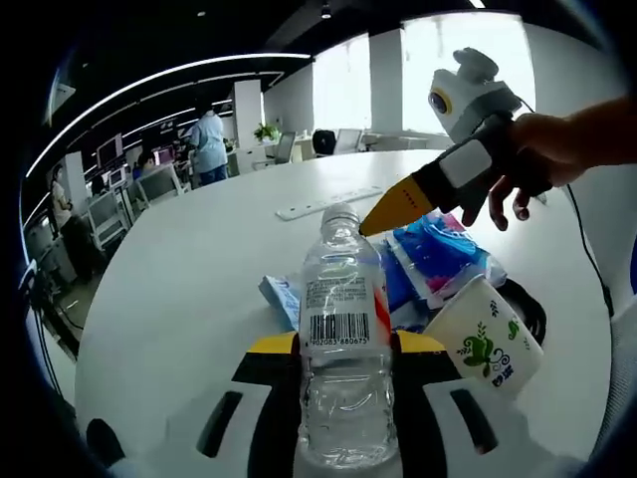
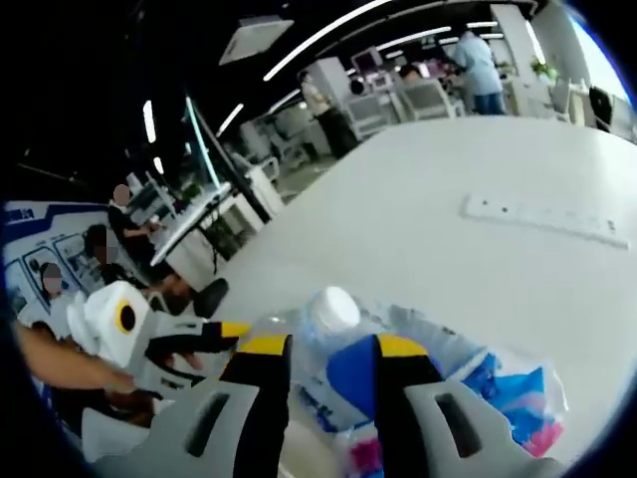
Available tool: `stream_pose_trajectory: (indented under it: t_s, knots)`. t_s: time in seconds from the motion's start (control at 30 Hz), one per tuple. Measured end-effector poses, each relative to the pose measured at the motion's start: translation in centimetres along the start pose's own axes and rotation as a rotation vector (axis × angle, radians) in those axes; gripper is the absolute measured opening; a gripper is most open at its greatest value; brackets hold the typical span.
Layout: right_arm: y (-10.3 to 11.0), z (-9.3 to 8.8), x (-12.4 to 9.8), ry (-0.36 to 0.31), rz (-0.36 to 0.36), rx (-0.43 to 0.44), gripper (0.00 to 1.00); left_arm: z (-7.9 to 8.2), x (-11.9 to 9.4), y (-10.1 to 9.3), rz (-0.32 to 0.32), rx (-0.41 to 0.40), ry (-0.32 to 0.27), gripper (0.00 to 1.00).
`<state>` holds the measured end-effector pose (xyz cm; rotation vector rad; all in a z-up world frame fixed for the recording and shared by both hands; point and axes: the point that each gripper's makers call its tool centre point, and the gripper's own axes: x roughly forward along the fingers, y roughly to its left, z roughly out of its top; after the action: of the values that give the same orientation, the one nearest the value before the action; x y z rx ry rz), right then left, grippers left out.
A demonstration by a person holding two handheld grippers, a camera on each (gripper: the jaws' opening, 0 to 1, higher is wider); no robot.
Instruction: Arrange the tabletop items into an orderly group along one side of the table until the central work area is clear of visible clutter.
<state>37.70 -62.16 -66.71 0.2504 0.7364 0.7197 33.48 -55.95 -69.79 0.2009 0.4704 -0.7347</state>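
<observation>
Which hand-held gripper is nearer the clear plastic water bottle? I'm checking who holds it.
Left. The left hand-held gripper has its jaws shut on the clear plastic water bottle; the right hand-held gripper hovers just beyond the bottle's cap, over the blue plastic packets.

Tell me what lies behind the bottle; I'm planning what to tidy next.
Behind the bottle, held in the left gripper, lie blue packets, a power strip farther back and a paper cup to one side. The bottle covers part of the packets.
</observation>
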Motion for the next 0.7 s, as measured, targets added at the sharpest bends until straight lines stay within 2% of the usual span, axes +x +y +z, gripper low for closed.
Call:
stream_pose_trajectory:
  t_s: [0.2, 0.3, 0.43, 0.5, 0.57, 0.63, 0.7]
  knots:
    - [1.0, 0.5, 0.6, -0.001, 0.015, 0.030, 0.31, 0.2, -0.3, -1.0, -0.027, 0.052, -0.052, 0.32]
    - [1.1, 0.5, 0.7, -0.002, 0.012, 0.040, 0.31, 0.2, -0.4, -0.9, -0.031, 0.024, -0.070, 0.32]
    - [1.3, 0.7, 0.5, -0.009, 0.016, 0.071, 0.27, 0.2, -0.8, -0.9, -0.037, 0.028, -0.096, 0.33]
    - [1.5, 0.9, 0.2, -0.012, 0.023, 0.093, 0.25, 0.3, -1.1, -0.9, -0.049, 0.024, -0.132, 0.33]
    - [1.7, 1.0, 0.0, -0.019, 0.032, 0.112, 0.22, 0.3, -1.3, -1.0, -0.051, 0.026, -0.139, 0.34]
    - [1.9, 1.1, 0.0, -0.020, 0.039, 0.119, 0.21, 0.4, -1.3, -0.8, -0.040, 0.064, -0.147, 0.34]
    - [2.2, 1.1, -0.2, -0.018, 0.043, 0.112, 0.21, 0.4, -1.4, -0.9, -0.054, 0.058, -0.147, 0.35]
